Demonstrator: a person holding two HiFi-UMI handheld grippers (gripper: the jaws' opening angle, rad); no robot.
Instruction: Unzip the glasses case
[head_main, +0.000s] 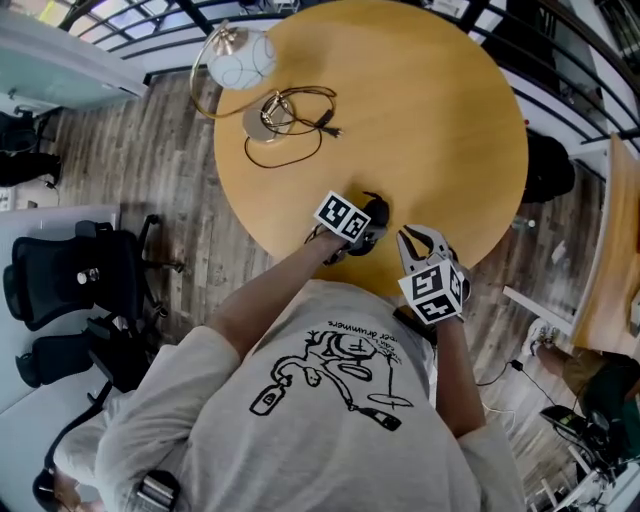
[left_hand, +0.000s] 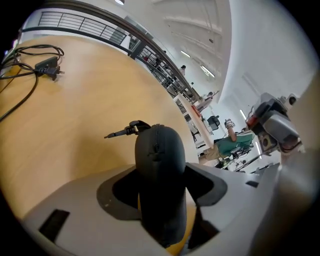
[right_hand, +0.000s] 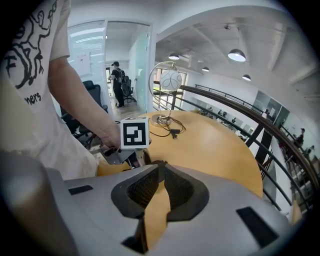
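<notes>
At the far left of the round table (head_main: 430, 110), a lamp (head_main: 240, 58) and a loose cable (head_main: 300, 125) are sitting well apart from the work. Nearer the person's edge, the left gripper (head_main: 365, 225) is grasping the black glasses case (left_hand: 159, 155). Its jaws are standing wide, one on each side, with the tips pressing the case's flanks as far as I can make out. The case is standing on its edge with the zipped seam turned up, though whether it is resting on the wood I cannot tell.

At the case's far end the zipper pull (left_hand: 120, 133) is sticking out to the left, free of everything. The seam is looking closed along all of it that shows, so I am judging that the unzipping is not yet begun. The step in hand is steadying the case.

To the right, the right gripper (head_main: 410, 240) is hovering just beside the left one, its jaws clenched together on nothing. It is pointing down over the table's near edge and not touching the case.

The next move, I am thinking, is calling for that right gripper to part its jaws, cross to the case's far end and pinch the pull — a thin target, so it is needing a careful line-up — while the left is bracing the case as the pull is drawn along the seam.
</notes>
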